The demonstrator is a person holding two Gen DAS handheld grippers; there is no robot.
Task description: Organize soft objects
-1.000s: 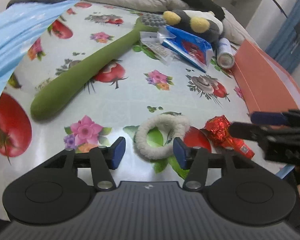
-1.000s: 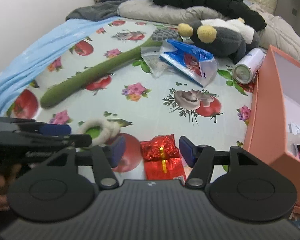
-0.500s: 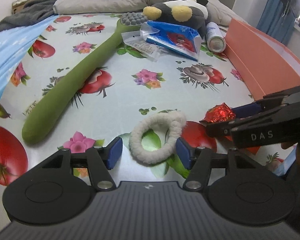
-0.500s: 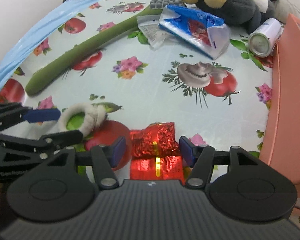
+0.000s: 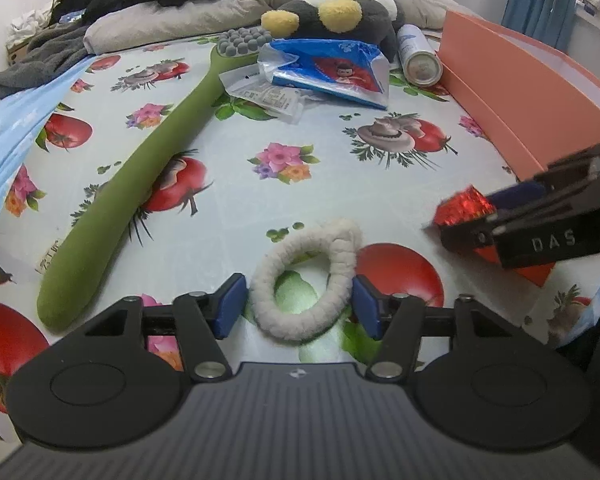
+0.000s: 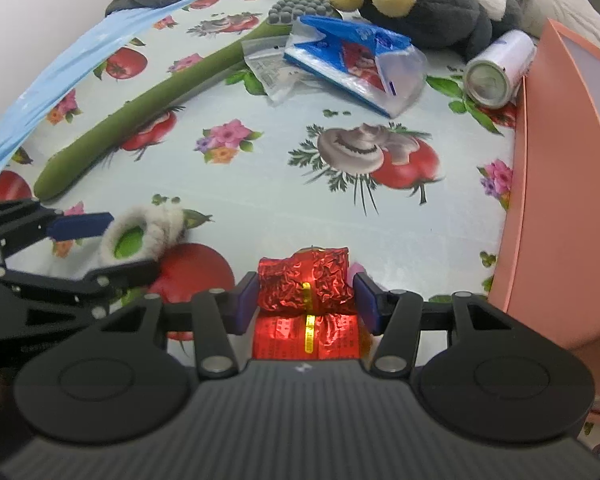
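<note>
the left gripper [image 5: 298, 304] stands with fingers wide, one on each side of the white rope ring [image 5: 305, 280], which lies flat on the printed table cover [image 5: 324, 148]; the pads sit just beside the ring but do not yet pinch it. the right gripper [image 6: 306, 302] brackets the red foil packet [image 6: 305, 286] lying on the same cover beside the orange box [image 6: 560, 200]; its fingers stand at about packet width, and contact cannot be confirmed.

hazards:
- the ring is limp; closing across it may collapse the loop and let it slip out.
- the foil is crinkled and slick; a shallow grip may shed it.
- the two grippers work near each other; a sideways move risks collision.

legible writing: "das" on the right gripper body, seen in the left wrist view. print on the packet is too small to read.
</note>
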